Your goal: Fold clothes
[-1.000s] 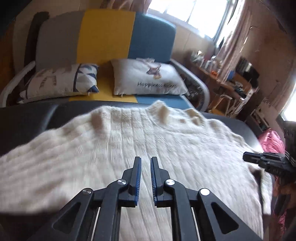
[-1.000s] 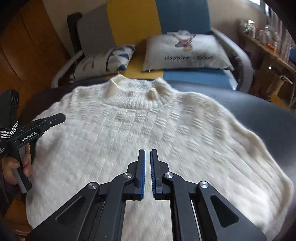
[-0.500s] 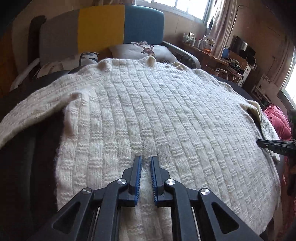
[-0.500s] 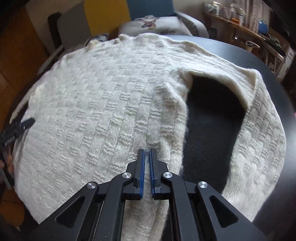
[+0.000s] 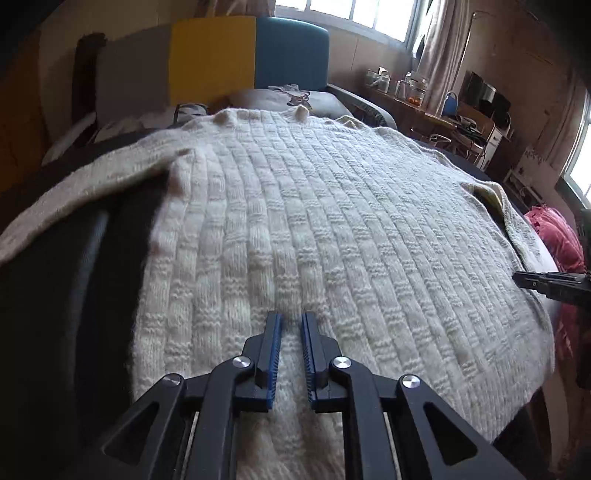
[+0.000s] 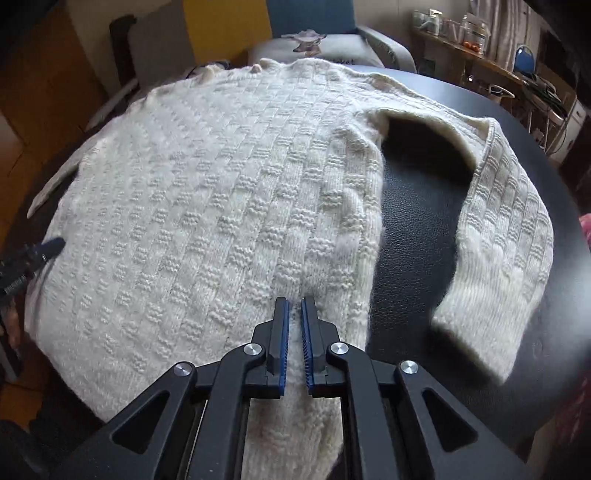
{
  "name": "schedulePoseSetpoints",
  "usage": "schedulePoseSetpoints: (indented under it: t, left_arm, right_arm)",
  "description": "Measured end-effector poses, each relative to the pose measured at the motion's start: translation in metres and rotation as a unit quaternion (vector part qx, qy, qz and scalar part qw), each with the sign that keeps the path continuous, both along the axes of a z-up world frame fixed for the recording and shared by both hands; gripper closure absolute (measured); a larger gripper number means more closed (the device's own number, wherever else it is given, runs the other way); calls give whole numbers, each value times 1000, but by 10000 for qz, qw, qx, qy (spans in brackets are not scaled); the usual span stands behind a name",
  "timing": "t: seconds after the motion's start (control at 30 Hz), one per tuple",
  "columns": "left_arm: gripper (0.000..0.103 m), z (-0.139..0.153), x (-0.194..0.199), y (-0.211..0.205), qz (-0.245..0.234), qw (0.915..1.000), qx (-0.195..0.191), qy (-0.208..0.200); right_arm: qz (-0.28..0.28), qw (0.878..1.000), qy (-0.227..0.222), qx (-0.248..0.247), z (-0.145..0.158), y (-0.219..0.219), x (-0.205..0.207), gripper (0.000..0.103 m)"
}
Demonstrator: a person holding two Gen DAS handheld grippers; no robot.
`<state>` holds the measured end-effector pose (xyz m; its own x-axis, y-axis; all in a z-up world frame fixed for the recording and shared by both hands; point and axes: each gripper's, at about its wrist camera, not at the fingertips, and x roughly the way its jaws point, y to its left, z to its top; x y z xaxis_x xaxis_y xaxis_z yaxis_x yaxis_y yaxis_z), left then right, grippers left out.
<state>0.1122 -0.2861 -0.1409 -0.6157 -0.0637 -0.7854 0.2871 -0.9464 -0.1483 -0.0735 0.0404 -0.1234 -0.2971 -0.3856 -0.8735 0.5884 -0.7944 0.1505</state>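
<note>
Sweater point(image 5: 332, 229): spread flat on the dark table point(image 6: 417, 221), hem nearest both grippers.
Left gripper point(image 5: 291, 321): nearly closed, hem fabric pinched between its fingers.
Right gripper point(image 6: 294, 306): clamped on hem knit.

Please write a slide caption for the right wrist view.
Right tongs pinch the cream knitted sweater's hem on the black table.

Daylight comes from the windows point(image 5: 354, 14) at top right, blown out white; room corners stay dim — fisheye bending at the edges, light blur on the knit.
</note>
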Motion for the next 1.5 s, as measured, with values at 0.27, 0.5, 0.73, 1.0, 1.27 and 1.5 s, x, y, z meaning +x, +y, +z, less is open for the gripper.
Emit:
schedulePoseSetpoints:
  t: [0.27, 0.5, 0.73, 1.0, 1.27, 1.5]
  left_arm:
    - [92, 5, 33, 7, 107, 9999, 67, -67]
    - [92, -3, 46, 5, 289, 9992, 279, 1]
    - [91, 32, 40, -6, 423, 9975, 268, 506]
    - [87, 0, -2, -29, 415, 9989, 103, -178]
    - [87, 0, 19, -34, 536, 9984, 128, 126]
    - [87, 33, 29, -57, 945, 9924, 543, 577]
  right_arm:
    - [554, 9966, -123, -591, 21, -14, 42, 95]
    - [774, 9966, 7, -290, -5, -31, 62, 95]
    - [895, 9951, -223, -358, 14, -51, 44, 95]
    - [1277, 9874, -399, -848, 15, -137, 32, 77]
    - [1708, 9842, -81, -468, -5, -160, 55, 76]
    - [1538, 9845, -279, -802, 16, -152, 44, 76]
